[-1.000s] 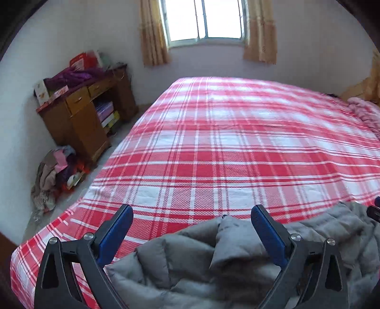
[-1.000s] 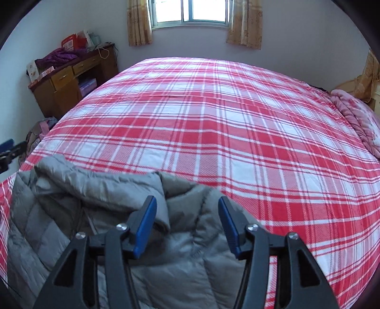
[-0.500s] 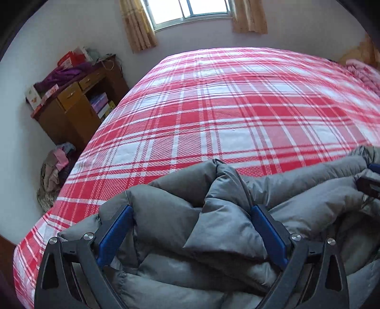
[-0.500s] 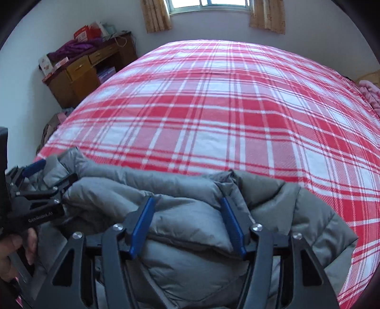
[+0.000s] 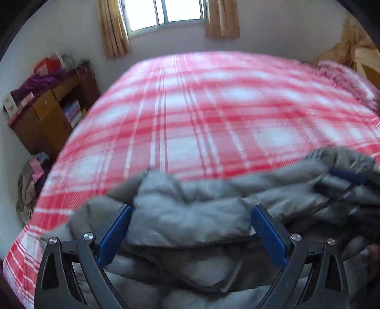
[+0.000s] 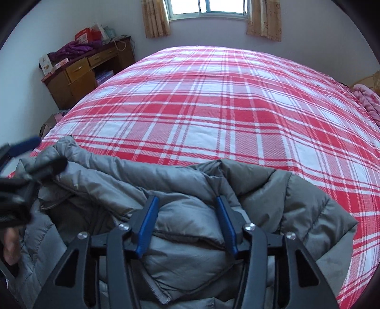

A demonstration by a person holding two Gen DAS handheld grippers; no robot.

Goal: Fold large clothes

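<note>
A grey puffer jacket [image 6: 190,228] lies bunched at the near edge of the bed with the red and white plaid sheet [image 6: 213,107]. My right gripper [image 6: 185,209] stands over the jacket with its blue pads apart and a fold of padding between them. My left gripper [image 5: 190,214] is open wide over the jacket [image 5: 190,214], padding bulging between its fingers. The left wrist view is blurred by motion. The left gripper also shows at the left edge of the right wrist view [image 6: 23,166], the right gripper at the right of the left wrist view [image 5: 349,187].
A wooden desk [image 6: 83,71] with boxes and purple cloth stands by the left wall. A heap of clothes [image 5: 30,185] lies on the floor by it. A pink blanket [image 6: 368,99] lies at the bed's right edge. A curtained window [image 6: 209,9] is in the far wall.
Both grippers have moved forward and down onto the jacket, which now fills the space between their fingers. The left gripper is still moving; its view has turned up toward the window.
</note>
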